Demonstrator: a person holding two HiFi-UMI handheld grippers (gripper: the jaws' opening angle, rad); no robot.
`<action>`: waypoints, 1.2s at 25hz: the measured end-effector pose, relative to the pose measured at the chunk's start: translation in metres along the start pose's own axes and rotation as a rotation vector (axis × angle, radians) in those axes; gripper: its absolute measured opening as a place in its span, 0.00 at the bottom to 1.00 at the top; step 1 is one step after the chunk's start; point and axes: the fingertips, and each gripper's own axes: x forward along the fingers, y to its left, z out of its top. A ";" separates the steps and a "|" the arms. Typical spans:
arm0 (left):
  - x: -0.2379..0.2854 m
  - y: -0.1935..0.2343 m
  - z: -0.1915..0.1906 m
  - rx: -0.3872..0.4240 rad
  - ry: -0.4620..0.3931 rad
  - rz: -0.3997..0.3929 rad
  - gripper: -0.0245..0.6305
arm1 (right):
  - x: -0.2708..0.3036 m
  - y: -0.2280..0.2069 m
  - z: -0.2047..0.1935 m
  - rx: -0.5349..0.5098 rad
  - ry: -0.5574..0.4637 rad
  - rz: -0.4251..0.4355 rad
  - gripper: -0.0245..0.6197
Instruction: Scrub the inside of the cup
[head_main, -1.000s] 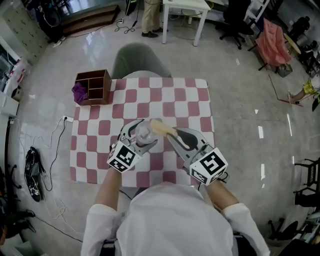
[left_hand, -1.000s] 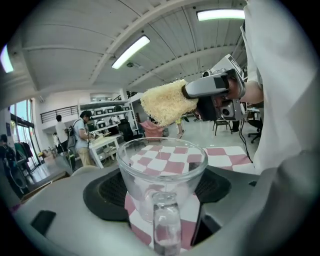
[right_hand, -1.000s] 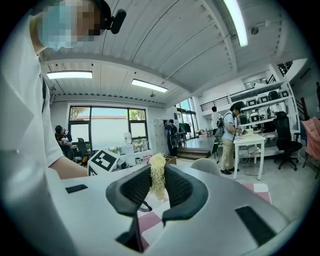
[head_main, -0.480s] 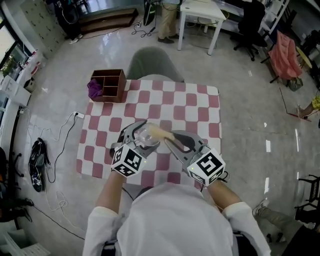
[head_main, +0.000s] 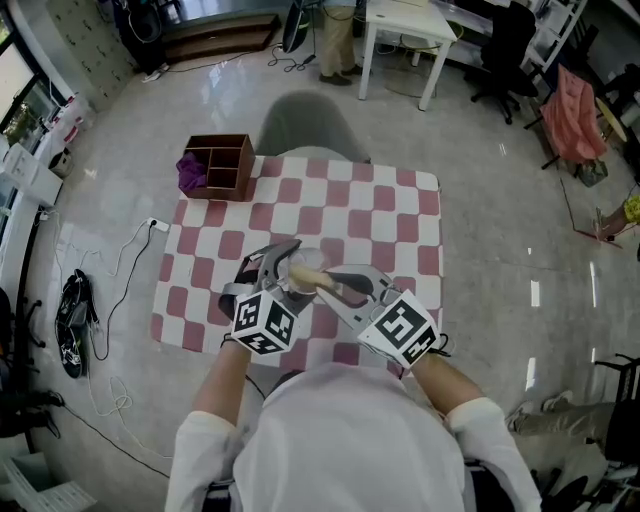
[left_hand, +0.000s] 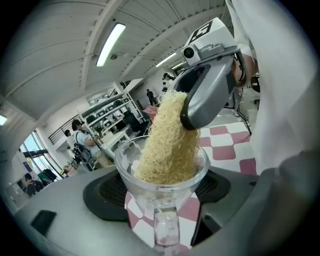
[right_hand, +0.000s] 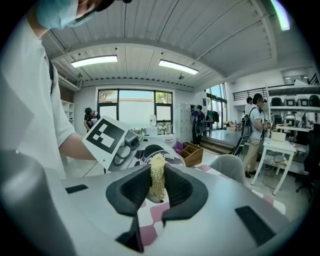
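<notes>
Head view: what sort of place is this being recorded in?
Probably an open lab or workshop space, not a kitchen: the checkered table stands on a polished floor with loose cables beside it, and a white desk and office chair behind.

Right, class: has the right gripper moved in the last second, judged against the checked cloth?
Yes. Against the checked cloth, the right gripper has shifted left, closer to the cup, with its sponge in the cup's mouth.
</notes>
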 end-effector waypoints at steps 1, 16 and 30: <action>0.001 -0.002 0.000 0.001 0.000 -0.004 0.62 | 0.001 -0.002 -0.001 0.000 0.005 -0.004 0.18; 0.001 -0.008 0.000 0.055 0.025 -0.002 0.62 | 0.001 -0.008 -0.012 -0.004 0.105 0.010 0.17; -0.001 -0.025 0.001 0.067 0.015 -0.028 0.62 | 0.001 -0.019 -0.013 -0.020 0.160 -0.045 0.17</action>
